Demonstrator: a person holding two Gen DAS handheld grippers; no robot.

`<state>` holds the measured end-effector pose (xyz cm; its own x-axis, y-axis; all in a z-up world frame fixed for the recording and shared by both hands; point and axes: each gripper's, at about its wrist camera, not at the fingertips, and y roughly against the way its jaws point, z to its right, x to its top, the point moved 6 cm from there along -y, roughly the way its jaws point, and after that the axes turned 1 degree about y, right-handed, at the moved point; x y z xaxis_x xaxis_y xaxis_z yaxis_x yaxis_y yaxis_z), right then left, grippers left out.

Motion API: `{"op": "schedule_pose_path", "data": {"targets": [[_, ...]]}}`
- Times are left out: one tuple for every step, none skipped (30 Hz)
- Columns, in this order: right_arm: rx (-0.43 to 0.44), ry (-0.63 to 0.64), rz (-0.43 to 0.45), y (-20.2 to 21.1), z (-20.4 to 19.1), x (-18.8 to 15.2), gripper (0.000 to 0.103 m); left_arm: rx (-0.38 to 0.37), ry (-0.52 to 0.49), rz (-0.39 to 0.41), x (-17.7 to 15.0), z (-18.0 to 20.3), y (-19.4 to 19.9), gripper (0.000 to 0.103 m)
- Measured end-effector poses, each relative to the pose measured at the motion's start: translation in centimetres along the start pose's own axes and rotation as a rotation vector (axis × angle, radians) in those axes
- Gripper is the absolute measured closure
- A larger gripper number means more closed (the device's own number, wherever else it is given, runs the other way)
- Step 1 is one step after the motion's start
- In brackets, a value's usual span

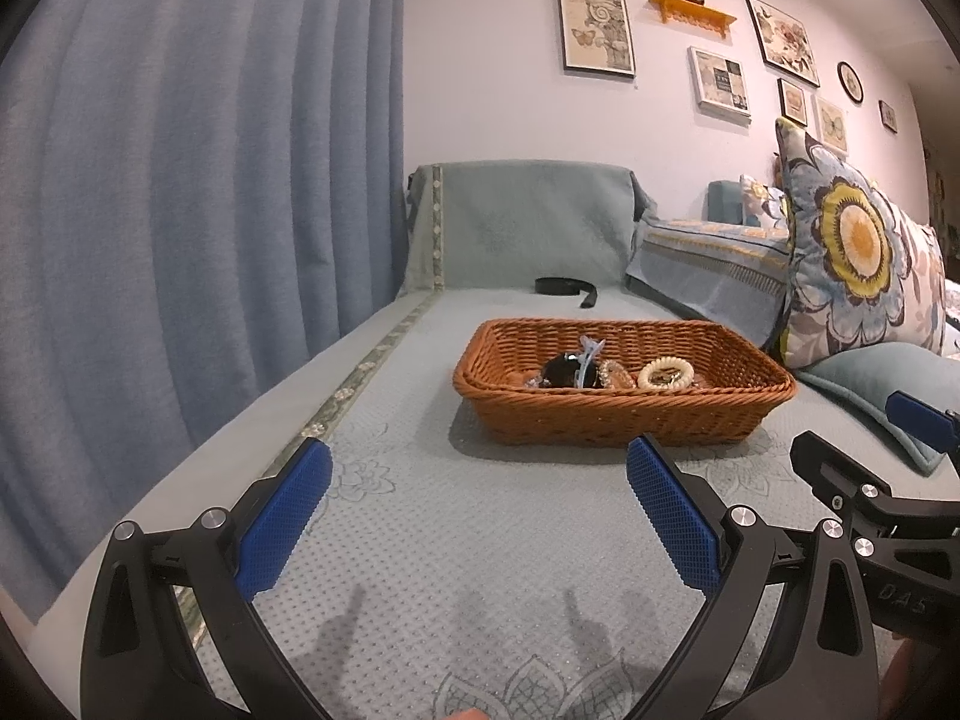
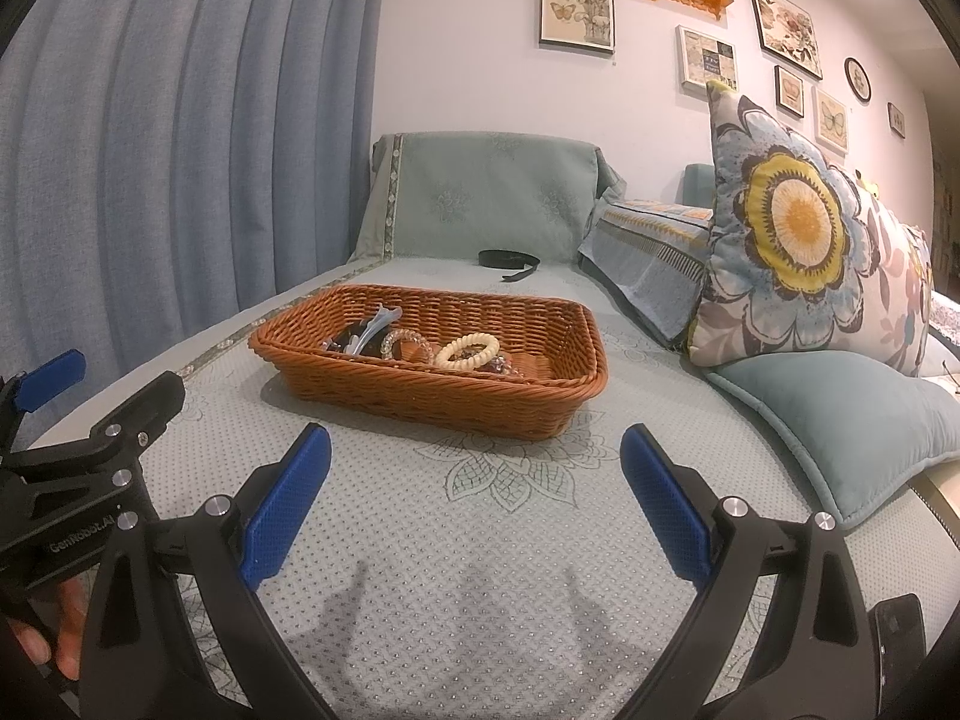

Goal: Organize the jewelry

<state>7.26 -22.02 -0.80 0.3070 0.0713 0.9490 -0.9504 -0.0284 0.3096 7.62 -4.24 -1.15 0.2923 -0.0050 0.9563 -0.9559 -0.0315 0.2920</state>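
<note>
A brown wicker basket [image 1: 624, 414] sits on the teal sofa seat; it also shows in the right wrist view [image 2: 444, 396]. Inside lie a cream coil hair tie [image 1: 665, 373] [image 2: 468, 350], a light blue hair claw [image 1: 587, 360] [image 2: 375, 324], a dark round item [image 1: 561, 371] and a clear beaded bracelet [image 2: 408, 341]. My left gripper [image 1: 477, 516] is open and empty, low over the seat in front of the basket. My right gripper [image 2: 474, 498] is open and empty, also short of the basket. A black band [image 1: 564, 287] [image 2: 510, 259] lies behind the basket.
A blue curtain [image 1: 180, 210] hangs on the left. A floral cushion [image 2: 792, 228] and a teal cushion [image 2: 840, 414] lie to the right of the basket. The sofa's armrest cover [image 1: 516, 222] rises behind. Framed pictures hang on the wall.
</note>
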Motion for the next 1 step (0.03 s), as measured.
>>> {"op": "schedule_pose_path", "data": {"targets": [[0.0, 0.0, 0.0, 0.0, 0.01, 0.0, 0.01, 0.001, 0.0, -0.001, 0.01, -0.06, 0.01, 0.007]]}}
